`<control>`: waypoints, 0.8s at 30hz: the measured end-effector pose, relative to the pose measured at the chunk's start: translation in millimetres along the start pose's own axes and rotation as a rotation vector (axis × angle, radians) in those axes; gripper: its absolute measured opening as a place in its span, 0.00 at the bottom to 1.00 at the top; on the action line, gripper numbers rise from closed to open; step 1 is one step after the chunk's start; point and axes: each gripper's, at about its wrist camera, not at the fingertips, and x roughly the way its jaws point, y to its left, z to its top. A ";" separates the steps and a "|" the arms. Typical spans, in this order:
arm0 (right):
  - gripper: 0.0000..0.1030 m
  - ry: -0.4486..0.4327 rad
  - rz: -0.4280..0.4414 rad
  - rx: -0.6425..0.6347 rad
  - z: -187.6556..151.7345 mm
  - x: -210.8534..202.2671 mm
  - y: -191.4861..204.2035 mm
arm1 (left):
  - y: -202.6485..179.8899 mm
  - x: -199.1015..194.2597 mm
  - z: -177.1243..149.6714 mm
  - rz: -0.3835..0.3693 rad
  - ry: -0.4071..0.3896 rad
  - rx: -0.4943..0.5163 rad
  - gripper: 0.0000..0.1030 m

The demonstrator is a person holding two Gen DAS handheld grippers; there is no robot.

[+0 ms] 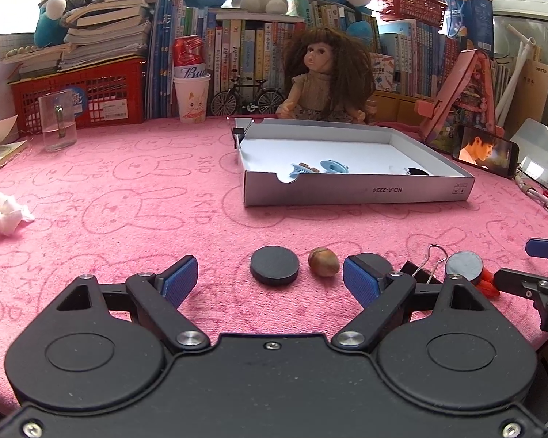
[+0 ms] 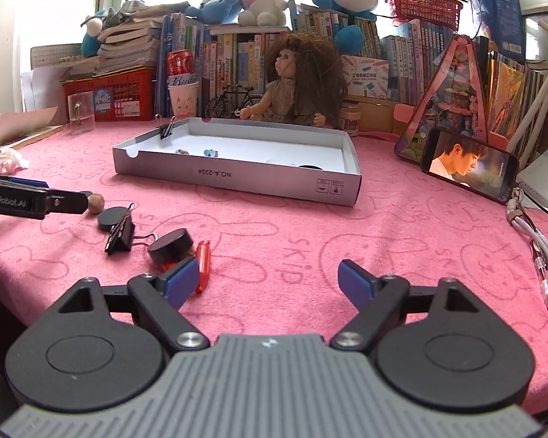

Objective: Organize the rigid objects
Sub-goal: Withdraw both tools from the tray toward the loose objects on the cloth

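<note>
Jaws: left gripper (image 1: 270, 279) spread wide around black disc (image 1: 274, 265) and brown nut (image 1: 323, 261); right gripper (image 2: 266, 281) spread, empty.
Location: pink bench (image 1: 128, 200), before white box (image 1: 354, 191).

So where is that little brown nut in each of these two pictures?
Left wrist view: the nut lies low in the middle, between the open fingers of the left tool, just right of a black disc.
Right wrist view: the nut is far left, small, at the tip of the left tool.
Shared landmark: the white box printed NO.A-2224, farther back.
</note>
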 end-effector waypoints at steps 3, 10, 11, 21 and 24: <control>0.83 0.005 -0.001 -0.025 0.6 1.6 5.2 | 0.5 1.9 -0.6 0.001 0.008 -0.005 0.82; 0.75 0.014 -0.037 -0.029 1.3 9.2 10.6 | -1.5 6.3 -1.9 0.024 0.008 -0.002 0.63; 0.74 0.015 -0.050 -0.022 1.8 10.1 8.6 | -1.8 6.6 -1.6 0.030 0.008 0.002 0.60; 0.69 0.028 -0.080 0.059 8.3 11.5 -2.0 | -2.6 12.1 0.5 0.043 -0.001 0.008 0.50; 0.67 0.049 -0.059 0.081 9.8 14.6 6.1 | -5.1 14.1 1.4 0.040 -0.006 0.017 0.48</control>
